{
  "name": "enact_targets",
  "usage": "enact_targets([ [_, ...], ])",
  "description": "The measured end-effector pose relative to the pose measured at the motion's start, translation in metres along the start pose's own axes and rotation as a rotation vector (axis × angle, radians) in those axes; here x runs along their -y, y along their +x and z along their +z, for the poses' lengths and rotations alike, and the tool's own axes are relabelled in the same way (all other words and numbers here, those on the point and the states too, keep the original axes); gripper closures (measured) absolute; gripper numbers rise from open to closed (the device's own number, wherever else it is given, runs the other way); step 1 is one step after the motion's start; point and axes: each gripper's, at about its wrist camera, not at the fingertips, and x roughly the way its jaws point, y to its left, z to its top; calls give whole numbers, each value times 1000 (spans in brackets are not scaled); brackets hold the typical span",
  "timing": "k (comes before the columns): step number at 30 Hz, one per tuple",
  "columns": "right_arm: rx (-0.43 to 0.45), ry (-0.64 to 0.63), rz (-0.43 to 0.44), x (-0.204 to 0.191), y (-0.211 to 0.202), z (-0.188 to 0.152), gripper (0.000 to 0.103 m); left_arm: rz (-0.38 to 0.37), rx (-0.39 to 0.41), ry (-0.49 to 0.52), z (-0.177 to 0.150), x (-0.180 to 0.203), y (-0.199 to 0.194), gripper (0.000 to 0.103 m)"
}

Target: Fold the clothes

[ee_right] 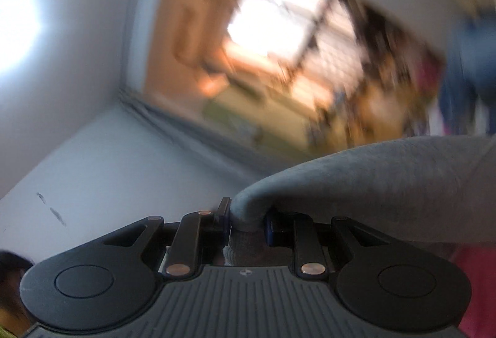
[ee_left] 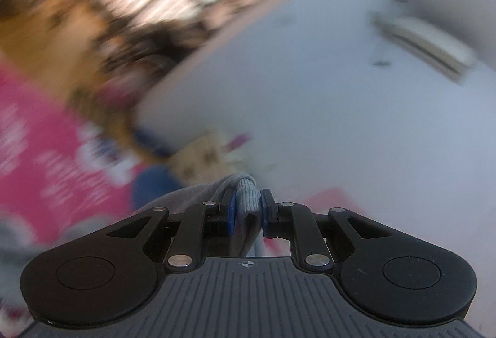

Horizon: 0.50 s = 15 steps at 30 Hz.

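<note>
grey garment (ee_left: 246, 198) clamped in the left gripper (ee_left: 247, 211) and right gripper (ee_right: 246, 221).
a pink surface (ee_left: 46, 136) is seen only leftward; fabric is draped rightward over the right gripper.

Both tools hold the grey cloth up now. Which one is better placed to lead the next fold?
Probably the right tool: a broad span of the grey cloth drapes from it. The left tool pinches only a narrow ribbed edge.
</note>
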Motion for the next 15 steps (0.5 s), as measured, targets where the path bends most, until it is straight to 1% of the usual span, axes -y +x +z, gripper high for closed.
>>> enact_targets([
  [2,-126,73,-11,24,46,-33,79,103,3,-50,2,-40,-24,89],
  [4,-251,110,-7,39,86,-66,79,190,25,-71,13,-72,-60,89],
  [5,-319,117,-7,45,111,-85,79,232,36,-81,19,-87,-79,89],
  [8,-486,119,10,57,182,-140,79,359,71,-110,38,-132,-134,90],
  [10,-584,106,43,56,230,-172,80,434,85,-100,63,-149,-171,90],
  [12,-677,44,82,42,282,-209,79,508,99,-86,89,-165,-208,90],
  [14,-738,1,138,29,333,-239,80,572,113,-41,111,-172,-235,90],
  [15,-754,-18,157,26,356,-253,80,598,118,-18,123,-177,-244,90],
])
